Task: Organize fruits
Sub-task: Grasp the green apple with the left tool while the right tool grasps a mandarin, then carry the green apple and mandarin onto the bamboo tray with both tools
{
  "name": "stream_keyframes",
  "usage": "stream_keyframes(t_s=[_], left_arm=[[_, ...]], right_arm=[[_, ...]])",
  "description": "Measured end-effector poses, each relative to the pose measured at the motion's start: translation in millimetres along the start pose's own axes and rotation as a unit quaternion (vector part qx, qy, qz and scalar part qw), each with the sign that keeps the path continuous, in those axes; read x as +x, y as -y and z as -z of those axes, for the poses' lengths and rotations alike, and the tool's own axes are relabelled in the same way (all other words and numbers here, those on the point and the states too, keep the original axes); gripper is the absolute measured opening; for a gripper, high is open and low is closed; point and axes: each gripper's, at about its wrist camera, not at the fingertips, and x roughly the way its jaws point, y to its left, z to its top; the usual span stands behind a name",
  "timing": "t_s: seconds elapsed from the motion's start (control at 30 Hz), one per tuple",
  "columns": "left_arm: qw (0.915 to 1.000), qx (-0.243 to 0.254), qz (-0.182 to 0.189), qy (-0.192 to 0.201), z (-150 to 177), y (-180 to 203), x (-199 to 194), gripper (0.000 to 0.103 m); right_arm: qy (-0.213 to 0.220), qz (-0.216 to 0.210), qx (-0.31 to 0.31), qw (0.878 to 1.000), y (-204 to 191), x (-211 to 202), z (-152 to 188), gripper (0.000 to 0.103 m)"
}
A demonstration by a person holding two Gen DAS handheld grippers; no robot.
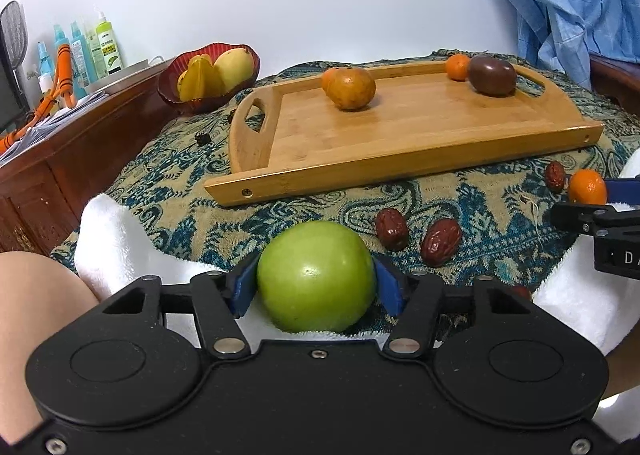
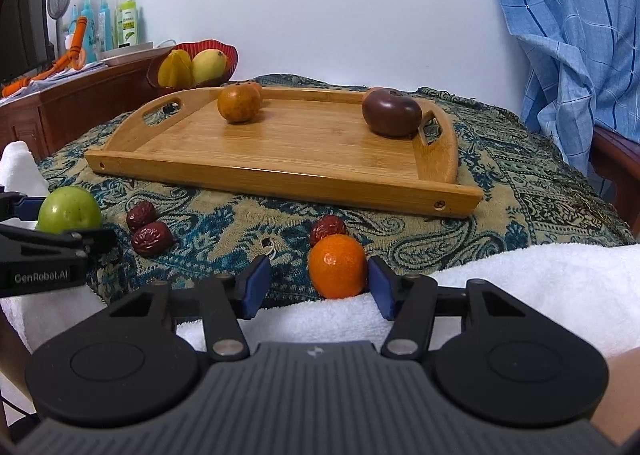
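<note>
My left gripper (image 1: 316, 283) is shut on a green apple (image 1: 316, 275), its blue pads touching both sides; the apple rests low at the white towel's edge. It also shows in the right wrist view (image 2: 70, 209). My right gripper (image 2: 318, 287) is open around a small orange (image 2: 337, 266); the right pad is close to it, the left pad stands apart. A wooden tray (image 1: 400, 159) holds a brownish-orange fruit (image 1: 352, 89), a small orange (image 1: 458, 67) and a dark purple fruit (image 1: 492, 75). Three red dates (image 1: 440, 241) lie on the patterned cloth.
A red bowl (image 1: 172, 89) with yellow fruit stands behind the tray's left end. A wooden cabinet (image 1: 80, 143) with bottles is on the left. A blue cloth (image 2: 580, 47) hangs at the right. A white towel (image 2: 520, 287) lies along the near edge.
</note>
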Motion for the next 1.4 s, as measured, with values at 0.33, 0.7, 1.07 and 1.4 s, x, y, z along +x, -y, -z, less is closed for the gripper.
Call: stream_keyframes(t_s=[0.33,0.7,1.07,1.4], left_arm=[[0.9992,-0.035,0.017,-0.012,-9,-4,-2,0.058],[0.9974,-0.047,0.049,0.023,-46,-8,-4,0.058],[0.9945,-0.061,0.076,0.038,-97,-15,34,0.058],[0.9922,-0.074,0.100,0.010,-122,-6,91,0.058]], right_arm=[[0.010,-0.010,0.028,0.999,10,-6,-3,0.036],[0.072,-0.009,0.058,0.996,33,-11,-28,0.035],[0.111,-0.002,0.100,0.989,64,20,-58,0.035],[0.086,0.020,0.080,0.993,69,64,-79,0.036]])
